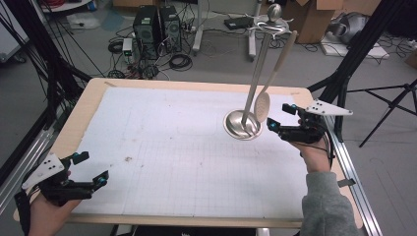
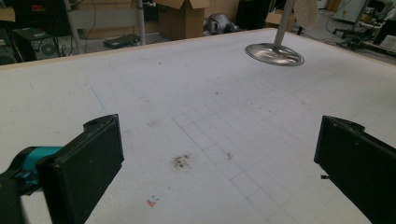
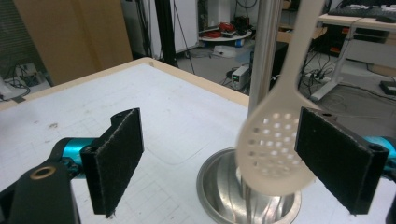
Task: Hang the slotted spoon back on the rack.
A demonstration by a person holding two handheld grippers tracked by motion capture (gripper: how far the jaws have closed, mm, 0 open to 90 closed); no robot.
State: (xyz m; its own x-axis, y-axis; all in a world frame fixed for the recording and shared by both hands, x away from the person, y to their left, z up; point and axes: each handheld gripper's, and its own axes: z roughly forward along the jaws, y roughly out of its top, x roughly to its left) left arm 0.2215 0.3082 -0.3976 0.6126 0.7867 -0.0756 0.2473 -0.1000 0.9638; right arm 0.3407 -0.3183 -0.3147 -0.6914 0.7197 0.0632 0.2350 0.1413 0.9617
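A metal utensil stand (image 1: 236, 129) with a round base and a tall pole rises at the right of the white gridded mat (image 1: 162, 147). A cream slotted spoon (image 1: 262, 105) hangs from the stand's top hook, bowl down. My right gripper (image 1: 279, 117) is open just right of the spoon's bowl. In the right gripper view the perforated bowl (image 3: 271, 154) hangs between the gripper's (image 3: 224, 158) jaws, close to the right pad (image 3: 338, 158); I cannot tell if they touch. My left gripper (image 1: 93, 168) (image 2: 219, 172) is open and empty near the mat's front left corner.
The wooden table edge (image 1: 196, 84) frames the mat, which has a small dark stain (image 2: 181, 161). The stand's base (image 2: 274, 53) lies far across from the left gripper. Computer towers (image 1: 157, 24), cables, cardboard boxes and tripod legs stand on the floor beyond the table.
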